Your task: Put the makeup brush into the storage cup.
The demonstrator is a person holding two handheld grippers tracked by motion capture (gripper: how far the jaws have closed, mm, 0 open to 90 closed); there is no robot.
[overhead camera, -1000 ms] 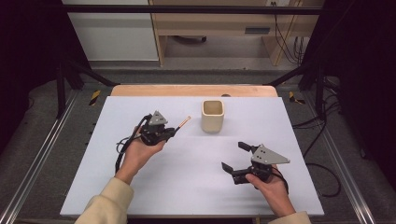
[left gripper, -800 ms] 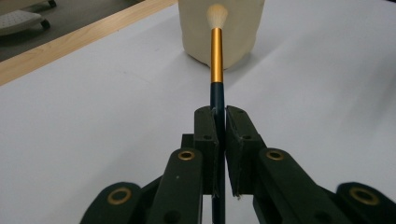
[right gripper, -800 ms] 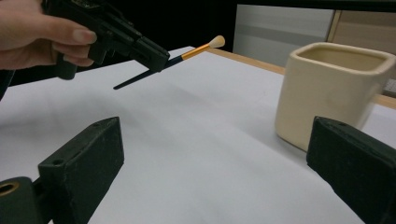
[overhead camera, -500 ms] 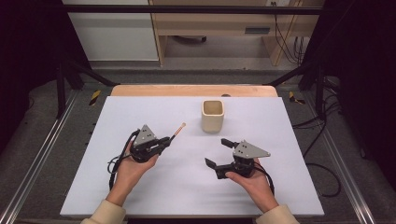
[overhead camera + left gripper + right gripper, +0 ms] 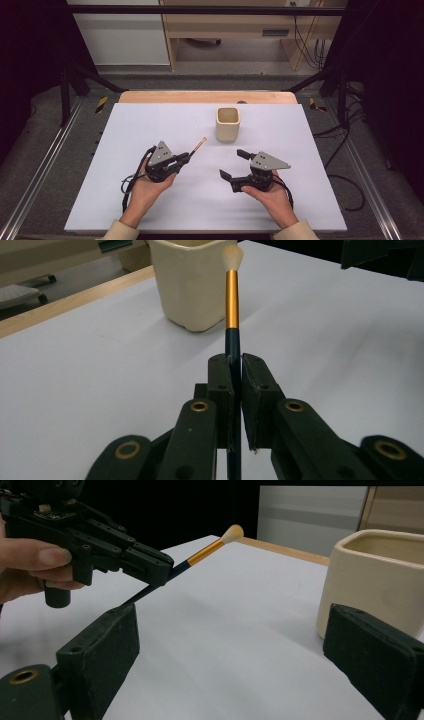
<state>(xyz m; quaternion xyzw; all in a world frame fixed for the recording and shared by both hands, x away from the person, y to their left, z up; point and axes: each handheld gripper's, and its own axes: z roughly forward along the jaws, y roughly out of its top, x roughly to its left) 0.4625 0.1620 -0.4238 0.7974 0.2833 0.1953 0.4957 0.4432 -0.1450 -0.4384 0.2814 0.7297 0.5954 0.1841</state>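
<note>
Gold-ferruled brush (image 5: 231, 300) — dark handle, pale tip — clamped in left gripper (image 5: 186, 157), right gripper (image 5: 234, 165) apart, cream cup (image 5: 228, 124) near.

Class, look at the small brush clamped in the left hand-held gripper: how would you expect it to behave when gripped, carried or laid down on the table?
The brush probably stays stiff: it juts straight from the shut left hand-held gripper without sagging. It looks thin, so likely light. Its round handle may roll if laid on the flat table, and the soft tuft would likely bend.
</note>
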